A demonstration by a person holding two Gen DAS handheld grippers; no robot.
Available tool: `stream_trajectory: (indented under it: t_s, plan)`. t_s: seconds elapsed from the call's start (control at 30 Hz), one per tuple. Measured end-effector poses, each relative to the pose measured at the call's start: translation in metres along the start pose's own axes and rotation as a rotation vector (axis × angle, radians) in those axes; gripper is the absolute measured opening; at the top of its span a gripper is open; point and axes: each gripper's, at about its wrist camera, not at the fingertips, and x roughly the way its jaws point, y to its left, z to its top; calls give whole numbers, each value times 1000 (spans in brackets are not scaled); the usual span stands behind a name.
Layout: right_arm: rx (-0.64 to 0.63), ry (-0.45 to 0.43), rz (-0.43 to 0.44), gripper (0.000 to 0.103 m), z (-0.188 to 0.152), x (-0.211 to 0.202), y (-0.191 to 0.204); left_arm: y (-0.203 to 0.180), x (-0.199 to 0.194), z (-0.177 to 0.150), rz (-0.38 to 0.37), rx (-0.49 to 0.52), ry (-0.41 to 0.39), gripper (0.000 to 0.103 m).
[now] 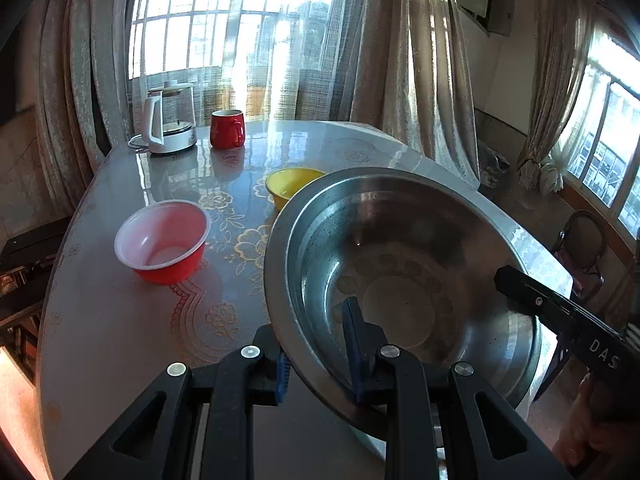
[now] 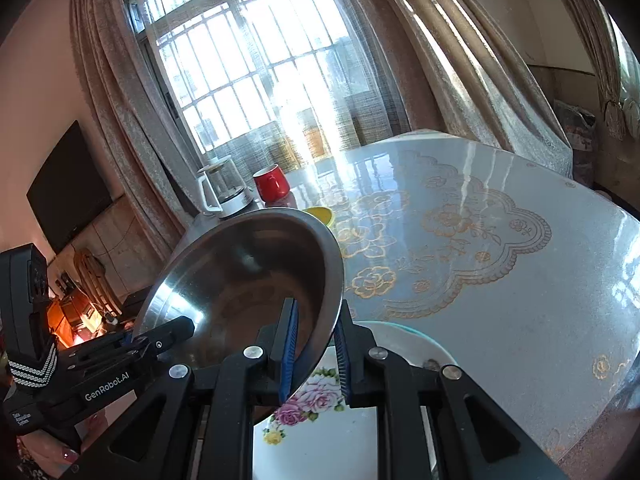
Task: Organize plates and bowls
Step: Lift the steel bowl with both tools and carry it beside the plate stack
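A large steel bowl (image 1: 400, 272) is held tilted above the table, gripped on opposite rims. My left gripper (image 1: 320, 360) is shut on its near rim, one pad inside, one outside. My right gripper (image 2: 316, 356) is shut on the other rim of the same steel bowl (image 2: 248, 276); it shows as a black arm (image 1: 560, 312) in the left wrist view. A red plastic bowl (image 1: 162, 242) with a white inside and a yellow bowl (image 1: 290, 186) stand on the table. A white floral plate (image 2: 320, 420) lies under the right gripper.
A glass kettle (image 1: 170, 118) and a red mug (image 1: 227, 129) stand at the table's far edge. The glossy table (image 2: 500, 280) has a gold flower pattern. Curtains and windows lie behind. A chair (image 1: 582, 248) stands at the right.
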Motion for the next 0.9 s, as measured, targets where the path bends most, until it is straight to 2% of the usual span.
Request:
stream_trajectory:
  t_s: [0.47, 0.9]
  plan:
    - [-10, 83, 109, 18, -43, 1, 48, 50, -45, -52, 70, -70, 2, 24]
    - [-64, 184, 143, 18, -77, 16, 85, 84, -55, -94, 149, -127, 49, 24]
